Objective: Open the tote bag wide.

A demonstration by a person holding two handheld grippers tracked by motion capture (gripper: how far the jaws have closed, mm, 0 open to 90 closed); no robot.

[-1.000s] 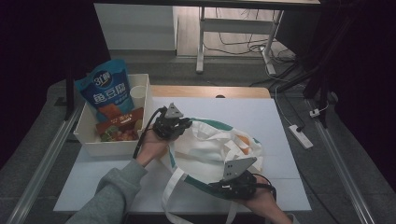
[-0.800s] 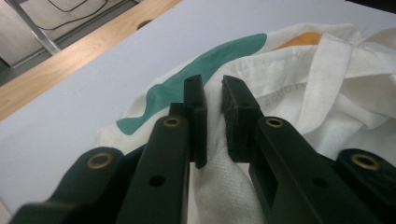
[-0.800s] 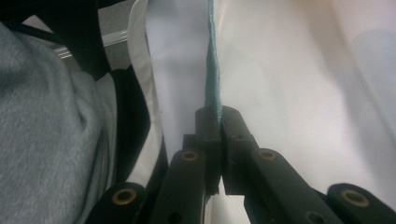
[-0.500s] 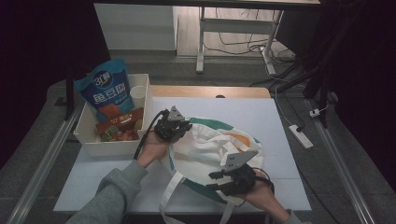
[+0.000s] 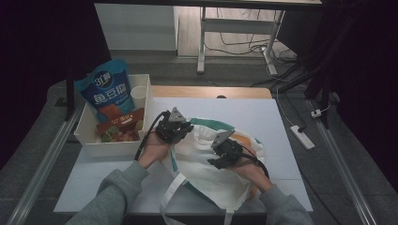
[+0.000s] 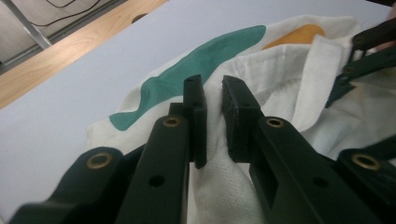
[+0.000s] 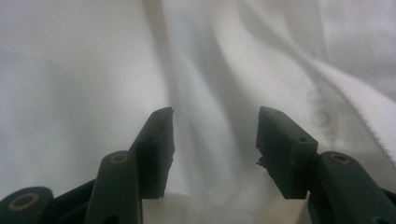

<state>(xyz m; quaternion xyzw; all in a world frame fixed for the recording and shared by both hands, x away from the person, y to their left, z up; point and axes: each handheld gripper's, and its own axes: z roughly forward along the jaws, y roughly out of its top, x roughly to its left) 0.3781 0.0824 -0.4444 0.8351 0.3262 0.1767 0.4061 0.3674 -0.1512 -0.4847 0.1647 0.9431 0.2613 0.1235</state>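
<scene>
My left gripper [image 6: 212, 100] stayed clenched on a fold of the bag [image 5: 206, 164] at frame centre. My right gripper [image 7: 212, 135], jaws parted, had moved up over the cloth, likely reaching for the far rim to open the mouth.

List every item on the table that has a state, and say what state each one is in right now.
Tote bag: lying flat on the table, crumpled, rim fabric pinched.
Left gripper: shut on the tote bag's rim.
Right gripper: open, jaws apart over the bag's white fabric.
White bin: open-topped, holding snacks.
Blue snack bag: sealed, standing upright in the bin.
Paper cup: upright in the bin.
</scene>
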